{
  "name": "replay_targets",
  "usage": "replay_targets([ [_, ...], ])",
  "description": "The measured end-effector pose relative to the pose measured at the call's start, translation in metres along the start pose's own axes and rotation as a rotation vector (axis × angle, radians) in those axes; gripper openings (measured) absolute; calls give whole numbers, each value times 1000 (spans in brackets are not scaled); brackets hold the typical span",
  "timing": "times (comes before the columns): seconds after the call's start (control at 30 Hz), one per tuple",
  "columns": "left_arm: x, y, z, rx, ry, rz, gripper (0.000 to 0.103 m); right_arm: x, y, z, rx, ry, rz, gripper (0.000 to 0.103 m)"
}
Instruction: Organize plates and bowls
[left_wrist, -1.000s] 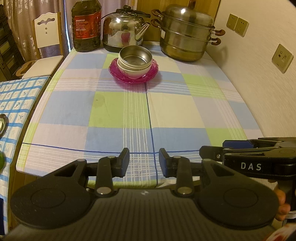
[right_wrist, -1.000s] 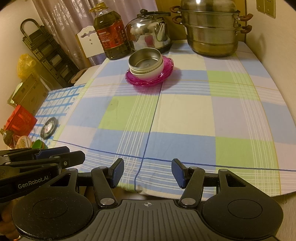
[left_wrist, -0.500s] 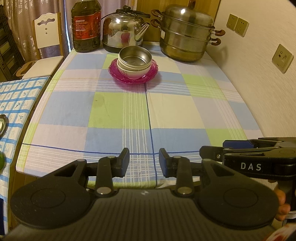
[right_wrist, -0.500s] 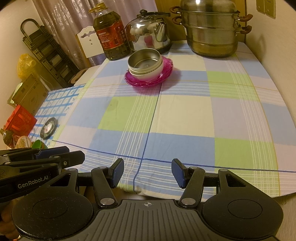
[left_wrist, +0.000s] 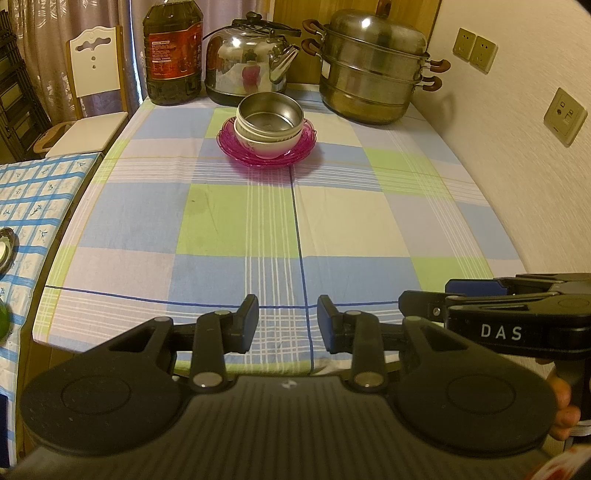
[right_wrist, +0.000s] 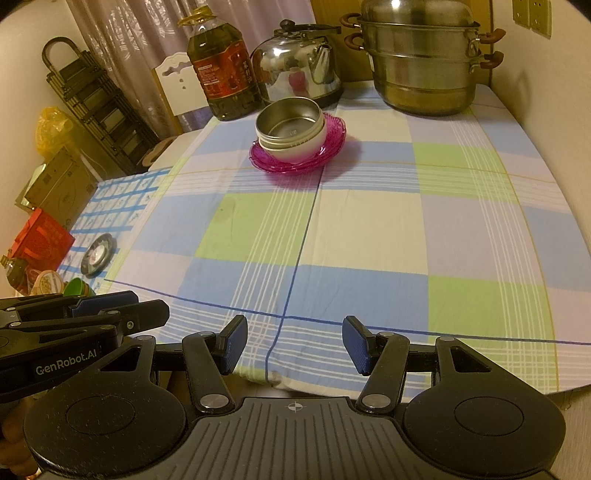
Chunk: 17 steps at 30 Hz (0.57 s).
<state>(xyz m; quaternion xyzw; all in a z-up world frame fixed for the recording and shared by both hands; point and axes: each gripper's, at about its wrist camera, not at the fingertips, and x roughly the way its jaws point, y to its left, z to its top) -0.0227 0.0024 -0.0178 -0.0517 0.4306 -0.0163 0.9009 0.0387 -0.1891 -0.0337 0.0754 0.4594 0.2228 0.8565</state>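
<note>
Both empty grippers, left (left_wrist: 287, 325) and right (right_wrist: 293, 343), gape well short of the stacked bowls (left_wrist: 269, 127)

Before my tongs the checked blue, green and white tablecloth (left_wrist: 236, 221) lies bare from the near edge up to the stack: a steel bowl (left_wrist: 269, 117) in a white bowl (left_wrist: 267, 142) on pink glass plates (left_wrist: 236, 147). Both sides of the stack are free cloth. Close behind it stand a dark oil bottle with a red label (left_wrist: 172, 51), a shiny steel kettle (left_wrist: 245, 64) and a tiered steel steamer pot (left_wrist: 373, 70), closing off the far end. The cream wall with sockets (left_wrist: 517, 155) shuts the right side. My other gripper (left_wrist: 517, 317) hangs just beside, to the right
</note>
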Motion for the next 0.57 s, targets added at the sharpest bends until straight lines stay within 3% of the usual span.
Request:
replay_targets([
  [0.57, 0, -7, 0, -21, -7, 23, 32, -1, 0, 1, -7, -3, 2, 57],
])
